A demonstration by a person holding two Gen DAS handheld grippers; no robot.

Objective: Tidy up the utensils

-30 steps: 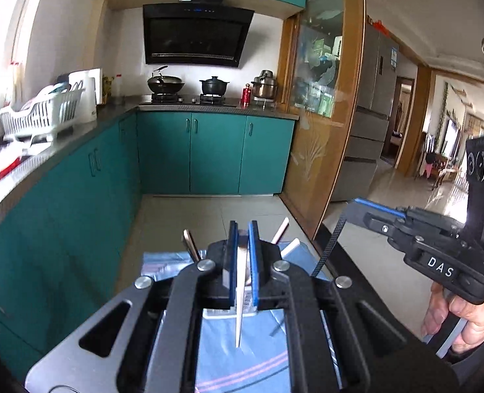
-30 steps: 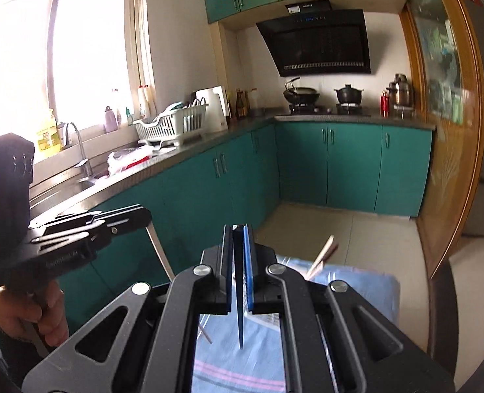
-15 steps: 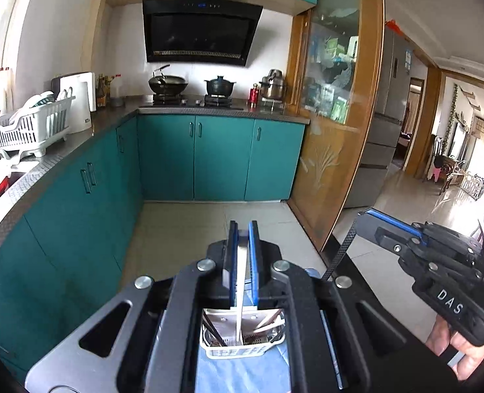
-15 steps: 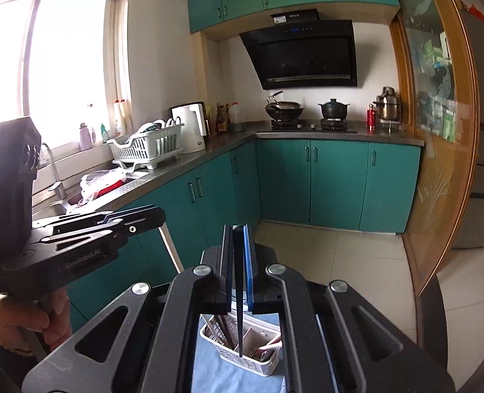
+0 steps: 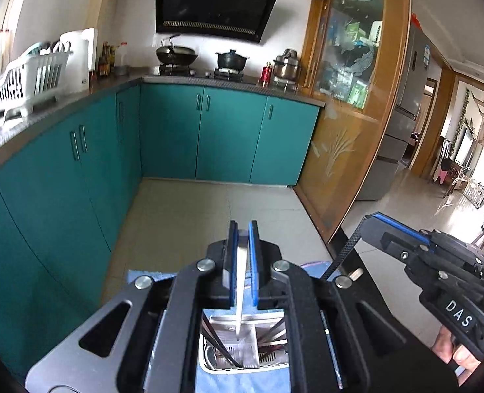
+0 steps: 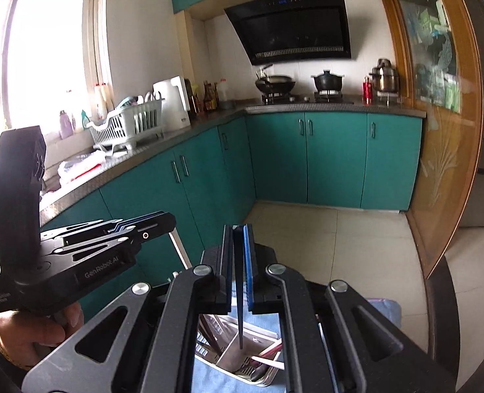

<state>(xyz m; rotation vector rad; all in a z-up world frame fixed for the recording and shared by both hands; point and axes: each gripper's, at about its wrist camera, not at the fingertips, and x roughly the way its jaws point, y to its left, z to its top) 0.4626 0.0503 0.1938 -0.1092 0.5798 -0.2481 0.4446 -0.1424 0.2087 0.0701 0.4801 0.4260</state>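
Utensils are clamped above the holder (image 5: 242, 362): white utensil (image 5: 241, 286) by left hand-held gripper (image 5: 242, 245), dark chopstick (image 6: 240, 301) by right hand-held gripper (image 6: 238, 252).

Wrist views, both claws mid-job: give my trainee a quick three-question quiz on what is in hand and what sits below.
1. True or false: the left claw is shut on a white utensil.
2. Multiple choice: the right claw grips A) a red spoon, B) a thin dark stick, C) nothing.
3. Fill in: under both claws the white utensil basket stands on a blue ____.

Key: 1 true. 2 B; its tip hangs over the basket. 3 cloth; the basket already holds several utensils.
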